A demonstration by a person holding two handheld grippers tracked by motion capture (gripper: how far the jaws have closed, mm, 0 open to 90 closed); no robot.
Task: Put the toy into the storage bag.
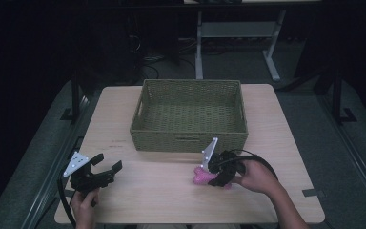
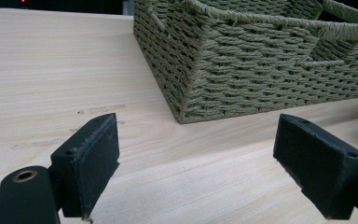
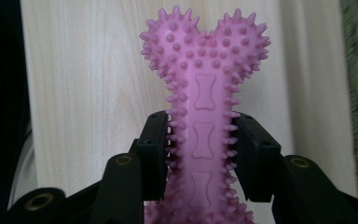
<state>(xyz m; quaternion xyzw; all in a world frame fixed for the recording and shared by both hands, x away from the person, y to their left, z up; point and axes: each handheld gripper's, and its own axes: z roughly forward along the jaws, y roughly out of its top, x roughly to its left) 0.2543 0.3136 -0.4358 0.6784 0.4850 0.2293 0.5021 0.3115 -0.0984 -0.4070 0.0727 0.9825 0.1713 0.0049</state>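
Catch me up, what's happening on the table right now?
A person is working with two handheld grippers at a wooden table. The right gripper is shut on the shaft of a pink spiky bone toy, which sits low on the table just in front of a green woven basket. The basket looks empty. The left gripper hangs open over the table's near left part, holding nothing. The toy is not yet in the basket.
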